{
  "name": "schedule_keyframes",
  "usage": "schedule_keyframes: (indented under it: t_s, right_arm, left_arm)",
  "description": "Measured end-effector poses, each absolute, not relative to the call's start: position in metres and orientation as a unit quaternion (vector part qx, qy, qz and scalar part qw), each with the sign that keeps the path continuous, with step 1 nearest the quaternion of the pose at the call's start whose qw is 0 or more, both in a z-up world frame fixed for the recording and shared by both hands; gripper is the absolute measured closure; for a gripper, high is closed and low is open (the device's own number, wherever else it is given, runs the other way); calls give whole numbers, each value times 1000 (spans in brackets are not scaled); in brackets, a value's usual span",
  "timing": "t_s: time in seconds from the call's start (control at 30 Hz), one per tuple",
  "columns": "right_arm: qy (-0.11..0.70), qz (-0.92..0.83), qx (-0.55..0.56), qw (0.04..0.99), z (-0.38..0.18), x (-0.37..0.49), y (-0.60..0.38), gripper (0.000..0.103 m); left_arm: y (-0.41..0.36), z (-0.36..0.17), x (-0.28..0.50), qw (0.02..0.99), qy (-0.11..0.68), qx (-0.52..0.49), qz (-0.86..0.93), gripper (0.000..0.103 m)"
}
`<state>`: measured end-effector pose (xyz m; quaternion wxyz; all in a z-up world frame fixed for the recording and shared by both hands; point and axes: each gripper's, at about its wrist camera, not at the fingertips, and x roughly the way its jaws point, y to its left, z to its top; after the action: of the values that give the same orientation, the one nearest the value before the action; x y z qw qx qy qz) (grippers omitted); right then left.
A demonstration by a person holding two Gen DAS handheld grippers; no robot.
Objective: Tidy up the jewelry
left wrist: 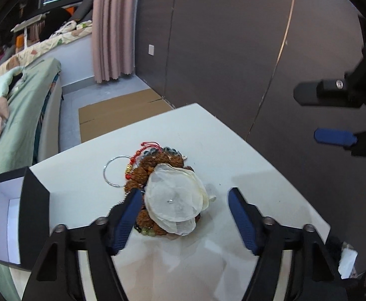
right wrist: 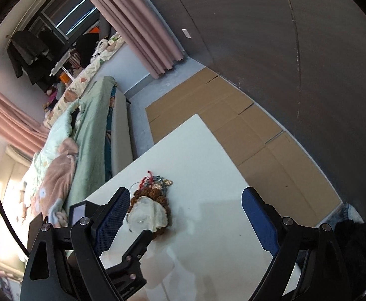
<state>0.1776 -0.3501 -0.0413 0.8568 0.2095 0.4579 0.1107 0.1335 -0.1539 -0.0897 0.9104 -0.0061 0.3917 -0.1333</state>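
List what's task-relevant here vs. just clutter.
Job: jewelry pile with white pouch, silver bangle, red cord; black box; left gripper; right gripper.
Lying about: bed, cardboard, curtain.

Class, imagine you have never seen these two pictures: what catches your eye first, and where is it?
A heap of jewelry sits mid-table, brown bead bracelets topped by a sheer white pouch, a silver bangle at its left edge. The left gripper straddles the pouch, jaws open. An open black box stands at the white table's left edge.
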Motion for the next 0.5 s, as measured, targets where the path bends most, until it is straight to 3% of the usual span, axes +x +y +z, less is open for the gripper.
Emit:
schedule_keyframes:
  t_s: [0.07,0.13,0.2,0.5]
  right_arm:
    - [465,106,211,853,-45,180,-351,12]
    - [467,106,215,851,-47,179,-352,12]
    - [463,108,215,853,-45,178,-353,12]
    - [470,119,217,847,-53,183,-342,12]
  left_arm:
    - [-159,-97,136,907,399,2,-134,52]
    - [-162,-105,138,903,410,17,-126,81]
    - [-159,-109,140,898,425,16,-114,96]
    - [-119,-74,127,912,383,-66,-131,101]
